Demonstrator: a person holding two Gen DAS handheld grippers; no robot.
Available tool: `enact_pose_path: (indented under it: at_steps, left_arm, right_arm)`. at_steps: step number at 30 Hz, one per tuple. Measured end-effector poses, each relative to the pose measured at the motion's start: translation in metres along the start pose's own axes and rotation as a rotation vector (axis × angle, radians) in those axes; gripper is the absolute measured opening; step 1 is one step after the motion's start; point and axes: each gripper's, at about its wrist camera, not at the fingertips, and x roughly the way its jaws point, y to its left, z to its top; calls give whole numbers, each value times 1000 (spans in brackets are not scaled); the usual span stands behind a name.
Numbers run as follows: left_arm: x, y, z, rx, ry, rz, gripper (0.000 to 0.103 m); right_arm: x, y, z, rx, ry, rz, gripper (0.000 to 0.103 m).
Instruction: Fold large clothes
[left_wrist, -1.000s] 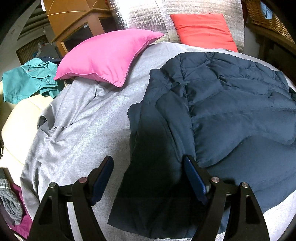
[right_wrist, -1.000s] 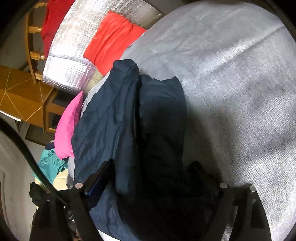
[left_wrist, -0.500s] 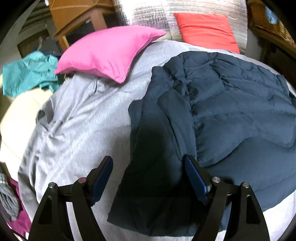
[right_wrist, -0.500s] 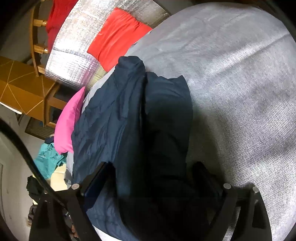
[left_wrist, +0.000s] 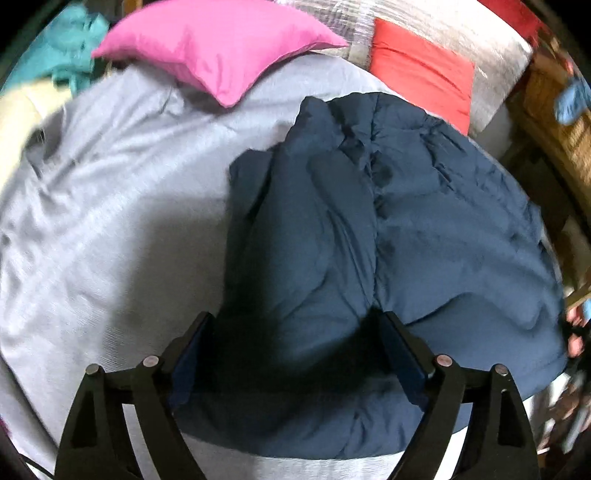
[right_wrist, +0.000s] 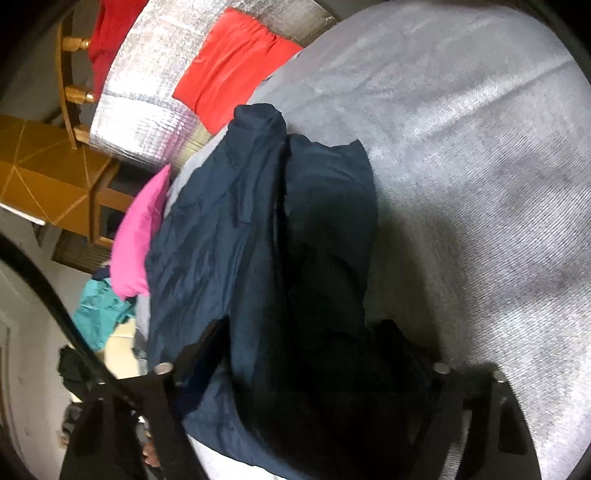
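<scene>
Teal cloth (left_wrist: 59, 48) and pink pillow (left_wrist: 218, 44) far left on grey bedcover (left_wrist: 110, 206). Navy jacket (left_wrist: 424, 229) lying mid-bed, red pillow (left_wrist: 424, 74) beyond. Left gripper (left_wrist: 295, 339) opening, jacket between, unpinched. Right gripper (right_wrist: 299, 350) closing round jacket's edge, grip unclear.

Both tools are matte black: the left gripper (left_wrist: 295, 345) carries dark blue pads (left_wrist: 190, 354) (one inside each finger). Silver screw heads stud the arms behind them. The right gripper (right_wrist: 299, 354) matches, with a black cable (right_wrist: 55, 295) arcing off to its left.
</scene>
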Motion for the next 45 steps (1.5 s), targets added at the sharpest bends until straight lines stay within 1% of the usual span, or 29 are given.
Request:
enact_pose_path:
  at_steps: [1, 2, 4, 8, 9, 10, 11, 13, 14, 15, 16, 17, 18, 19, 20, 22, 24, 26, 27, 30, 33, 35, 37, 38, 39, 40, 42, 43, 45]
  left_arm:
    - [2, 6, 0, -40, 14, -38, 89]
    - [3, 9, 1, -61, 20, -57, 89]
    - [5, 9, 0, -74, 13, -74, 89]
    - [8, 9, -1, -86, -1, -98, 80]
    - [7, 10, -3, -93, -5, -101, 77]
    - [4, 11, -3, -102, -13, -106, 72]
    - [1, 11, -3, -100, -19, -107, 69]
    - [-3, 9, -1, -80, -28, -99, 69]
    - [-1, 9, 0, -72, -29, -91, 69]
    - [0, 7, -1, -69, -25, -82, 70]
    - [4, 8, -2, -77, -14, -69, 75]
    - [6, 9, -1, -86, -8, -62, 79]
    - [5, 10, -2, -91, -6, -60, 80]
    - [3, 10, -3, -96, -7, -59, 80]
    - [0, 10, -5, -99, -10, -47, 80]
    - [-12, 11, -9, -93, -24, -13, 79]
    - [-26, 10, -14, -95, -54, 4, 79]
    - [-47, 14, -21, -115, -124, 6, 79]
    - [-56, 16, -25, -122, -153, -3, 79]
    - [-75, 18, -37, -148, -210, -26, 79]
    - [-89, 13, -56, -160, -239, -76, 80]
    - [-93, 5, -68, -147, -232, -116, 80]
    - [-93, -4, -79, -134, -207, -153, 82]
    - [-89, -7, -83, -136, -187, -172, 84]
    - [-84, -10, -88, -152, -152, -205, 84]
    - [-78, -9, -93, -179, -114, -241, 85]
    - [-68, -7, -98, -243, -56, -311, 85]
    - [-60, -3, -99, -305, -31, -354, 85]
    - [-51, 0, -100, -385, -35, -388, 85]
  right_arm:
    - [0, 2, -1, -15, 1, -12, 76]
    - [1, 5, -2, -33, 2, -23, 76]
    - [2, 8, -3, -61, -1, -39, 74]
    - [4, 11, -4, -90, -9, -67, 71]
    - [3, 12, -4, -86, -14, -61, 64]
    - [1, 14, -5, -83, -22, -46, 59]
    - [-1, 18, -7, -92, -38, -47, 59]
    - [-9, 36, -11, -175, -94, -75, 59]
    - [-13, 46, -13, -222, -129, -75, 59]
    - [-15, 49, -14, -237, -150, -74, 59]
    - [-15, 50, -14, -236, -164, -82, 61]
    - [-8, 43, -11, -198, -144, -103, 65]
    - [-1, 35, -9, -155, -105, -110, 71]
    - [4, 27, -7, -104, -83, -108, 73]
    - [3, 22, -7, -63, -82, -89, 73]
    - [-8, 25, -7, -60, -105, -90, 73]
    - [-29, 31, -10, -81, -170, -97, 75]
    - [-51, 33, -13, -80, -255, -91, 79]
    - [-64, 33, -16, -87, -300, -88, 82]
    - [-94, 41, -32, -151, -397, -91, 83]
    - [-108, 53, -58, -215, -445, -54, 89]
    - [-106, 61, -76, -244, -420, -23, 94]
    - [-96, 62, -90, -221, -348, 44, 96]
    - [-88, 59, -98, -182, -293, 89, 96]
    - [-74, 54, -106, -119, -211, 135, 96]
    - [-61, 48, -111, -58, -148, 165, 96]
    - [-41, 35, -118, 68, -79, 212, 96]
    - [-32, 29, -118, 121, -55, 225, 96]
    - [-24, 24, -114, 173, -69, 238, 96]
